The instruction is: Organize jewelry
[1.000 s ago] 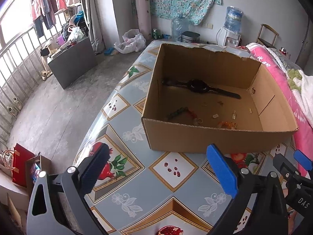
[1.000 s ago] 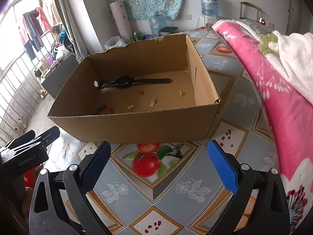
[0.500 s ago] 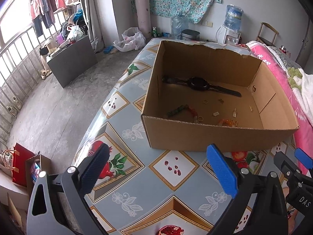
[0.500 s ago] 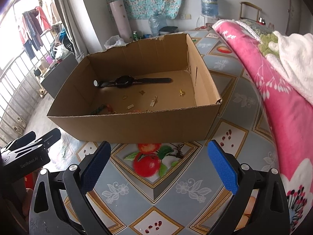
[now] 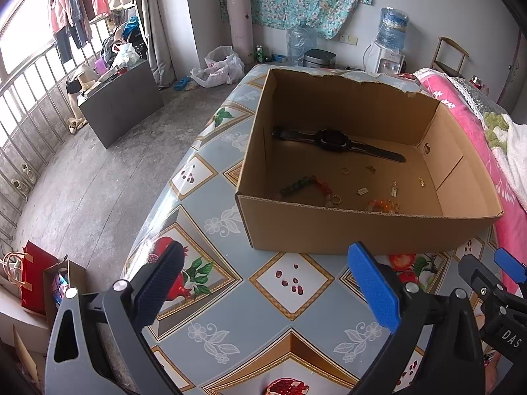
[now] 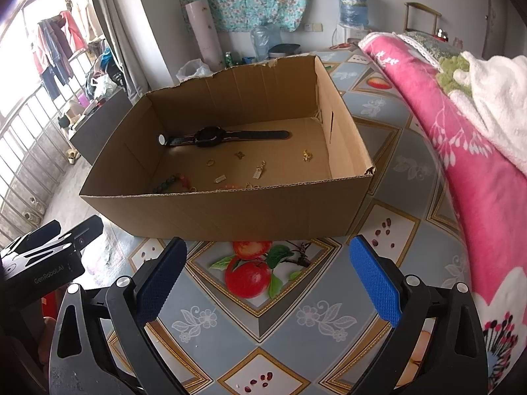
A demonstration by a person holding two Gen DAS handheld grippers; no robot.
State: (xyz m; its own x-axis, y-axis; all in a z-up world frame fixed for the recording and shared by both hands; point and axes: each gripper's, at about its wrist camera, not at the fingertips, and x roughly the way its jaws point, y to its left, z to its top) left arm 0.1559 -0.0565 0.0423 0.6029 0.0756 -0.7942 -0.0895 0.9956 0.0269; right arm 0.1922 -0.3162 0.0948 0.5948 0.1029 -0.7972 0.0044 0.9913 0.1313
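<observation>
White lettering reading "GenRoboAI" stood on the black body of the left gripper, seen at the lower left edge of the right wrist view. The letters "DAS" stood in white on the black body of the right gripper, seen at the lower right edge of the left wrist view. No other text, number or label was legible in either view.

2 wrist views, side by side above the table, both facing the cardboard box nearby.
</observation>
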